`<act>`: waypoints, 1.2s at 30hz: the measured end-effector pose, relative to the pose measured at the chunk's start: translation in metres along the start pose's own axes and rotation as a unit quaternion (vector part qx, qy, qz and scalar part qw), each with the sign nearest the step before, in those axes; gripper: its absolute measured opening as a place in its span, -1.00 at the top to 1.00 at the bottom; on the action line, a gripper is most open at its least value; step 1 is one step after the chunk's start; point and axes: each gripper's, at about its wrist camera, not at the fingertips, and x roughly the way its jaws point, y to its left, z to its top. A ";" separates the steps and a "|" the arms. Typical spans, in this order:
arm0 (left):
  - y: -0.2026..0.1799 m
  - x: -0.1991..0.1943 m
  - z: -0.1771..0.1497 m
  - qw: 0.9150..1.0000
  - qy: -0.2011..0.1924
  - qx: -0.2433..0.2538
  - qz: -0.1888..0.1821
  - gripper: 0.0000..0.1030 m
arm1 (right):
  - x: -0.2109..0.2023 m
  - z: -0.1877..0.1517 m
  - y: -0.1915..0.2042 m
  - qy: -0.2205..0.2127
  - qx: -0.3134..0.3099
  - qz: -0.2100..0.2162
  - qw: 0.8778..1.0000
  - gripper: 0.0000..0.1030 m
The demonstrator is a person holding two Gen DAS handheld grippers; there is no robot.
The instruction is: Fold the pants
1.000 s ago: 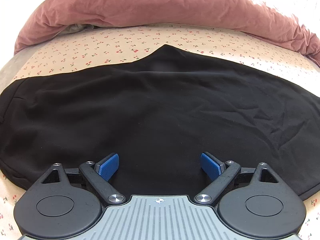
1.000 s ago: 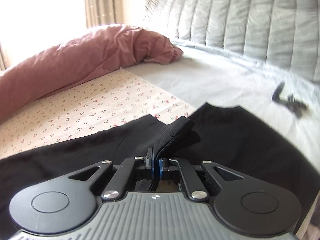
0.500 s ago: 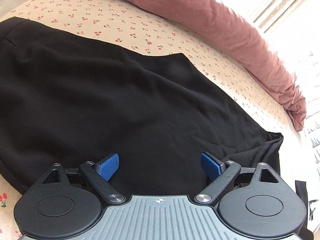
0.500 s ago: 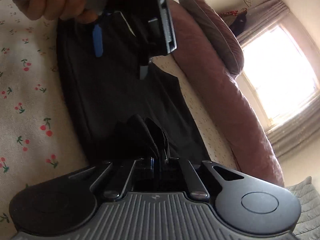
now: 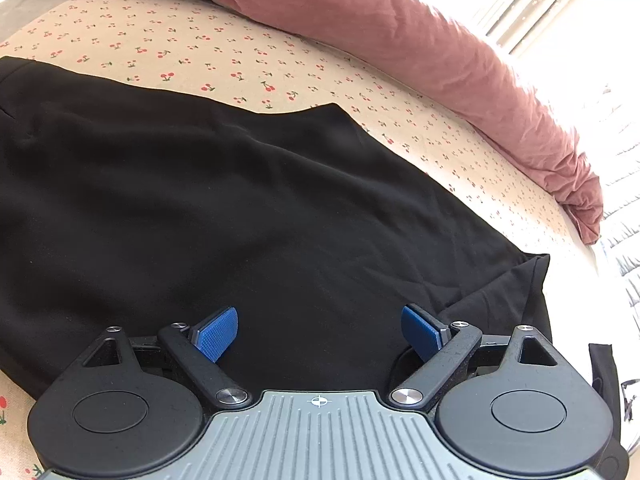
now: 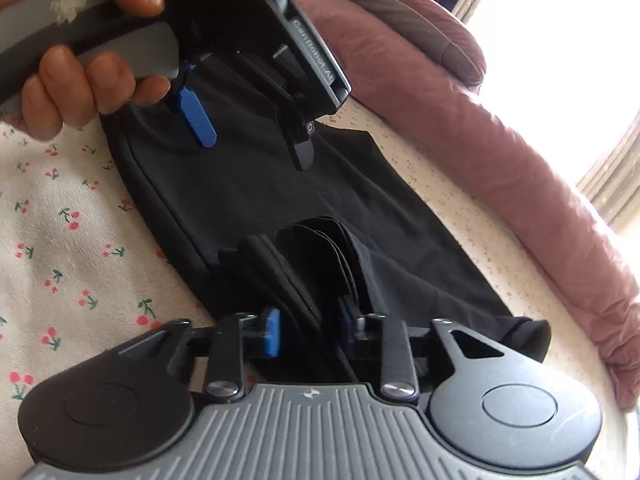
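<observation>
A: Where are the black pants point(image 5: 248, 216) lying?

B: They are lying spread flat on the bed sheet point(image 5: 224, 60), the one with the cherry print, with the pink duvet point(image 5: 420, 48) bunched along the far edge. One end is bunching up in folds right at the right tongs point(image 6: 308, 330).

A: Right tongs: what are they doing?

B: Their jaws are opening. The folded hem is standing between the blue pads point(image 6: 273, 336), but the pads are sitting apart from it, not pressing.

A: And the left tongs point(image 5: 318, 332)?

B: They are standing wide open above the cloth, gripping nothing. In the right wrist view they point(image 6: 256, 140) are hovering over the far part of the pants, and a hand point(image 6: 86, 56) is wrapping around the grey handle.

A: Anything else nearby?

B: A small dark item point(image 5: 604, 376) is lying at the right edge; I cannot tell what it is.
</observation>
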 end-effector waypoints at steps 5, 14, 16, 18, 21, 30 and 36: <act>0.000 -0.002 -0.004 1.000 -0.005 0.016 -0.001 -0.76 | -0.028 -0.005 -0.093 -0.018 0.256 0.085 0.963 -0.34; -0.008 -0.001 -0.011 0.998 -0.001 0.048 -0.036 -0.76 | 0.006 -0.060 -0.151 0.075 0.496 0.062 0.863 -0.31; -0.010 0.000 -0.011 0.998 -0.003 0.046 -0.038 -0.76 | 0.015 -0.051 -0.150 0.056 0.509 0.117 0.851 -0.31; -0.007 0.000 -0.011 0.998 -0.002 0.036 -0.043 -0.76 | 0.025 -0.034 -0.148 0.043 0.508 0.137 0.849 -0.31; -0.006 0.001 -0.008 0.999 -0.003 0.027 -0.036 -0.76 | 0.035 -0.004 -0.152 0.007 0.489 0.128 0.863 -0.31; 0.004 -0.009 0.007 0.998 -0.035 0.016 -0.043 -0.76 | 0.041 0.006 -0.202 0.000 0.519 0.087 0.850 -0.46; -0.014 0.000 -0.003 0.995 -0.033 0.057 -0.075 -0.76 | 0.027 -0.042 -0.190 0.087 0.549 0.059 0.829 -0.45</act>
